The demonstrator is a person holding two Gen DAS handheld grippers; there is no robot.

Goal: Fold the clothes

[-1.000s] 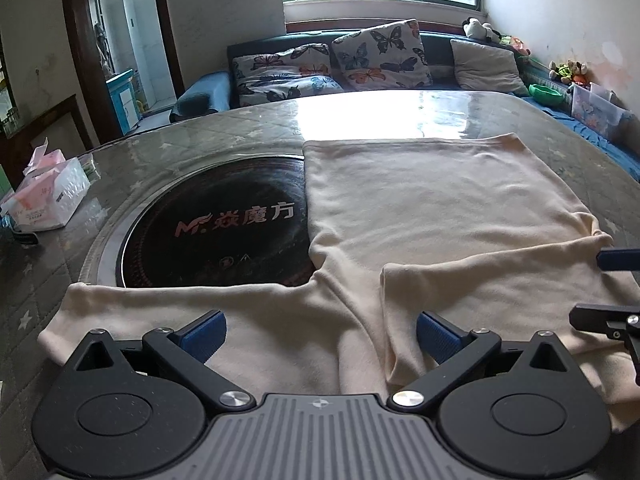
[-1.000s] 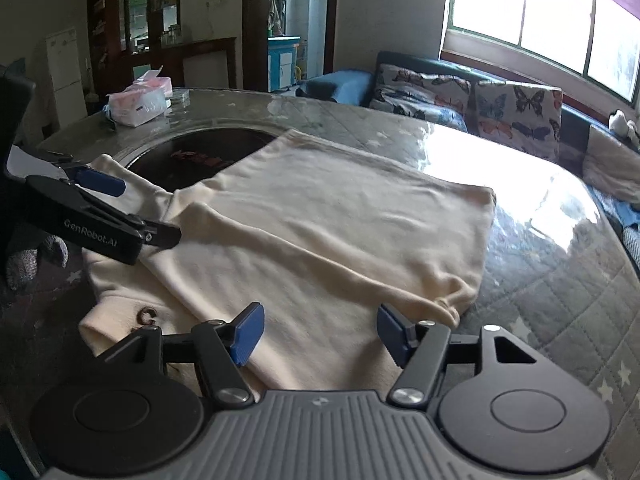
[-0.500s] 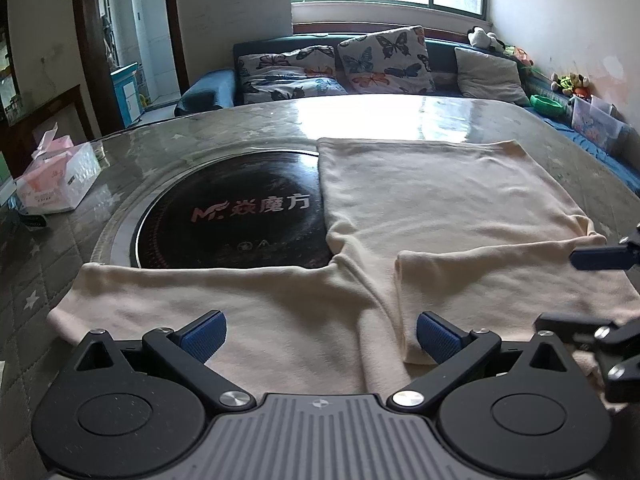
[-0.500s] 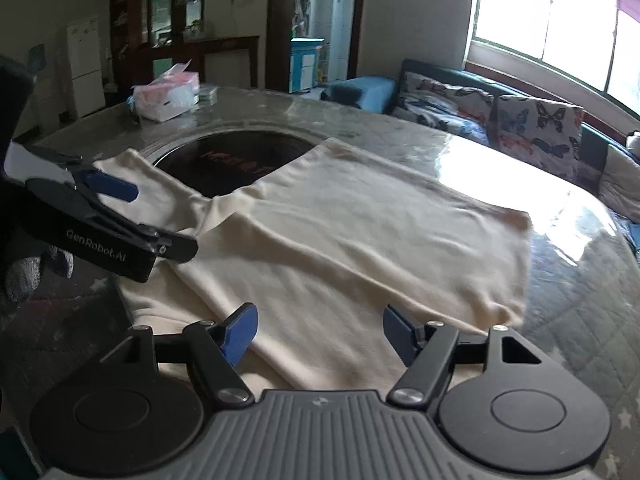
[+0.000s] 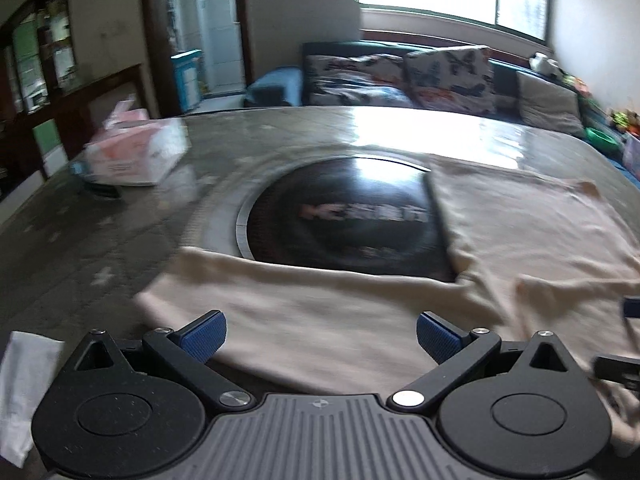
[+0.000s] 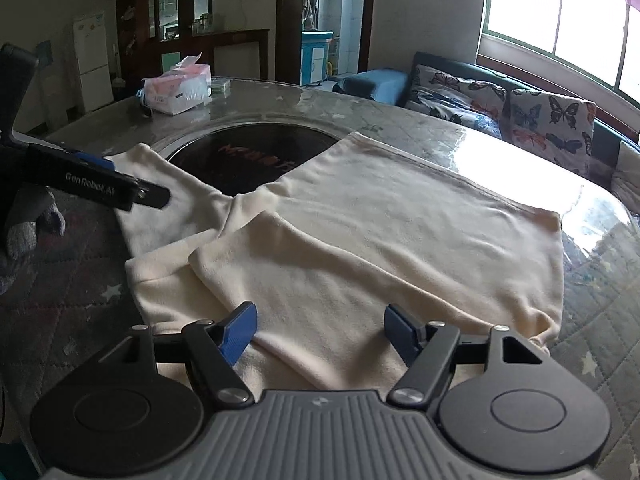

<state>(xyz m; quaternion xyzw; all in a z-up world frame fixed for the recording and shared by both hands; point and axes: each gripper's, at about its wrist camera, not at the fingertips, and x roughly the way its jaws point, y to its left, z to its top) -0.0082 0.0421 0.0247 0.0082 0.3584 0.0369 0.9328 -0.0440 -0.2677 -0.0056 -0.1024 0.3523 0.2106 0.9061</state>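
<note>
My left claw (image 5: 320, 334) has swung left since a second ago, so the pink tissue pack (image 5: 134, 156) now sits nearer the middle of its blurred view; its jaws gape, gripping nothing. The cream knit sweater (image 6: 360, 240) lies flat on the glossy round counter (image 6: 560, 168), one sleeve folded in. My right claw (image 6: 320, 334) hovers over the sweater's near edge, jaws wider than before, empty.

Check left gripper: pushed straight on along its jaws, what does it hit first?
Most likely the left gripper, jaws open and empty, meets the cream garment's spread sleeve lying flat on the table. The picture is blurred, so depth is uncertain.
</note>
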